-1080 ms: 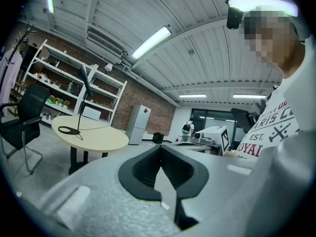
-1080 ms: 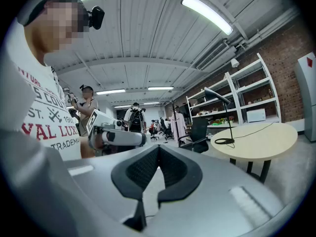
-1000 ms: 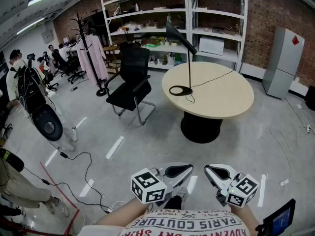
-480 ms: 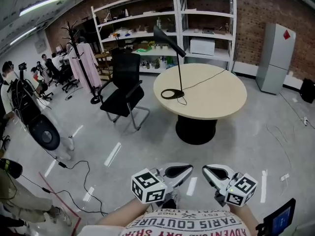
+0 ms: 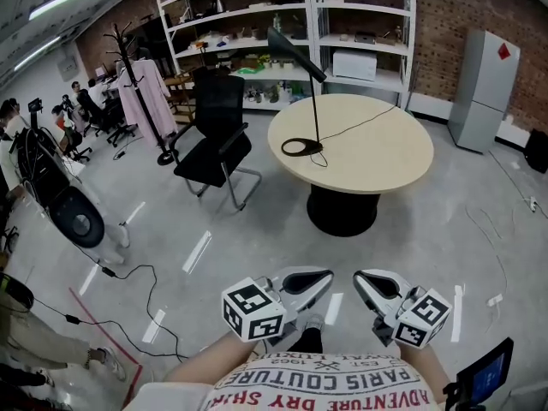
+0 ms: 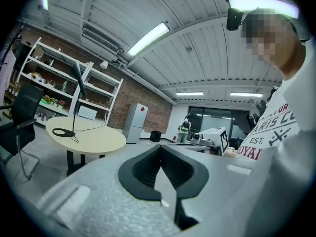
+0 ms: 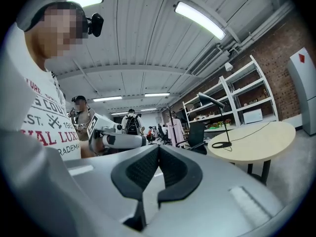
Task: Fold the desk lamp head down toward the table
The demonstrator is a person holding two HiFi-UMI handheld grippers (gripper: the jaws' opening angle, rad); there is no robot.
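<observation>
A black desk lamp [image 5: 316, 101] stands upright on a round beige table [image 5: 385, 157] far ahead. Its ring base [image 5: 302, 147] rests at the table's left side, and its head [image 5: 291, 47] slants high above. A cord runs from it across the tabletop. Both grippers hang low before my body, well short of the table. My left gripper [image 5: 328, 275] is shut and holds nothing, and so is my right gripper [image 5: 357, 277]. The left gripper view shows shut jaws [image 6: 159, 147] with the lamp [image 6: 75, 102] far off. The right gripper view shows shut jaws [image 7: 158, 147] and the lamp [image 7: 223, 127] far off.
A black office chair [image 5: 218, 139] stands left of the table, with a coat rack [image 5: 141, 75] beyond it. Metal shelves [image 5: 342, 32] line the brick wall, and a grey cabinet [image 5: 484, 88] stands at the right. Cables [image 5: 128, 285] trail across the floor at left, near several people [image 5: 43, 169].
The head view has shifted a little, so the table and lamp sit slightly differently in the picture. Both grippers stay shut in the same low place. The lamp's pose is unchanged.
</observation>
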